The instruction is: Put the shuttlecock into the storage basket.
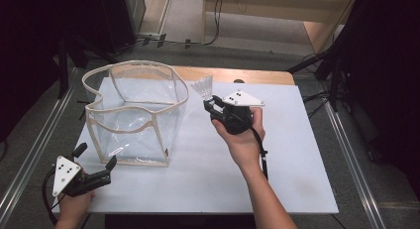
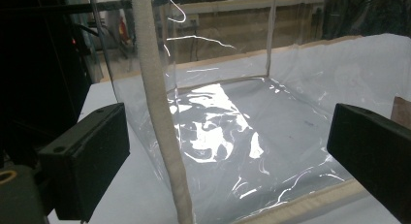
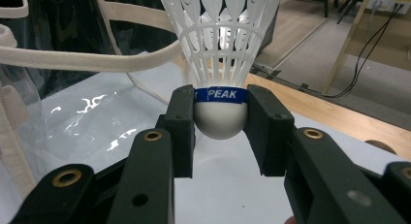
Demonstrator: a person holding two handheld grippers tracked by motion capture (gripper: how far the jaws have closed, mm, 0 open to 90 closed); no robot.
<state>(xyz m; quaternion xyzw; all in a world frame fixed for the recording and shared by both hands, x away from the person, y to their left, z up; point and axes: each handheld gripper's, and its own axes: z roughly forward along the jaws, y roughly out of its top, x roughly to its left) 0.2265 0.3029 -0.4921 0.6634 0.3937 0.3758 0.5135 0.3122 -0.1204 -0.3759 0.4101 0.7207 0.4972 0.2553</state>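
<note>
Beside the clear bag's point(image 1: 133, 115) rim, right gripper point(image 1: 212, 104) clamps the shuttlecock point(image 3: 220, 64) by its cork, lifted; drop into bag outstanding. Left gripper point(image 1: 96, 162) gapes empty at the bag's corner.

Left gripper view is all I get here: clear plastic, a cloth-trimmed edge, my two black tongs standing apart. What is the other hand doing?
Observer: The right tongs are shut on a white shuttlecock, pinching its rounded cork base from both sides.
Operator: Which way up is it?
Observer: Cork down between the pads, skirt fanning upward; a blue band reading PEAK sits just above the cork.
Operator: And where is it relative to the bag I'm looking at?
Observer: In the high view the shuttlecock is held beside the far right corner of the clear bag, outside its rim, while your left tongs sit open at the bag's near left corner.
</note>
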